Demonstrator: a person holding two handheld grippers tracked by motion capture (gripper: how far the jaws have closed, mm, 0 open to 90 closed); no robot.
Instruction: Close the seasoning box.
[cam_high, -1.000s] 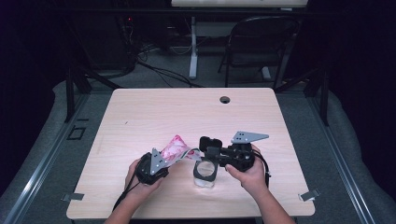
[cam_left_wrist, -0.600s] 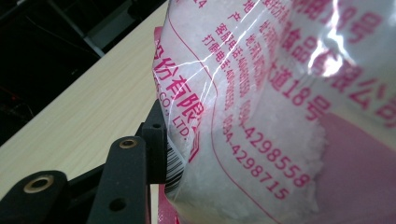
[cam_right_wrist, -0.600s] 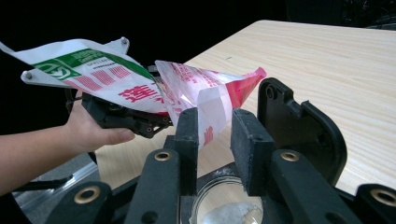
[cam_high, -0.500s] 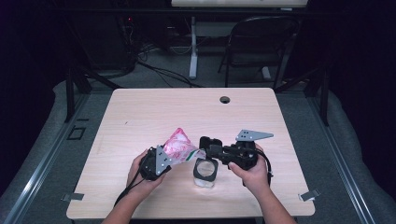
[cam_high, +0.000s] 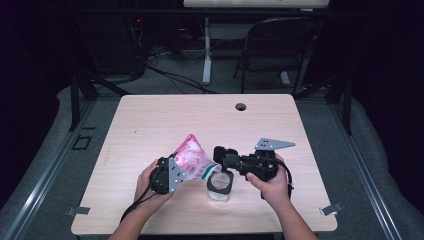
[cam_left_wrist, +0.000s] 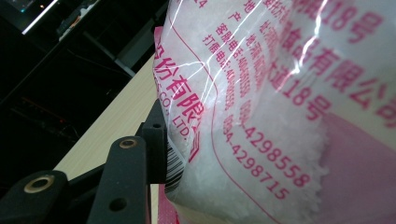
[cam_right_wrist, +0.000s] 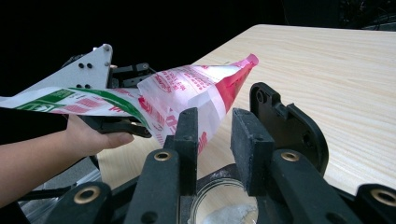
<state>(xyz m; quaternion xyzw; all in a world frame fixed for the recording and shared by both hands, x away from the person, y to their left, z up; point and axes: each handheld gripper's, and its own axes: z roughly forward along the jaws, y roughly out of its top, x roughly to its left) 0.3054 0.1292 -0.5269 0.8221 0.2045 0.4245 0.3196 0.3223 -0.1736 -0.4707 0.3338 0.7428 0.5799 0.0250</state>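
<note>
Light wood-grain counter (cam_high: 150, 125), rounded corners, round cable hole (cam_high: 241, 107) near far edge — mostly bare. Directly on it: one clear glass jar (cam_high: 220, 187), upright, open mouth, near the front edge right of centre. In the right gripper view the jar's rim (cam_right_wrist: 219, 198) shows with white grains inside. Grey floor (cam_high: 45, 165) surrounds the counter.

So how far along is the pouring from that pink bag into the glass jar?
Under way, it seems. The left gripper is clamped on the pink bag, which is lifted and tilted, one end over the glass jar. The right gripper holds its jaws slightly apart above the jar. Some white grains already lie inside. The bag looks mostly full, so most pouring remains.
</note>
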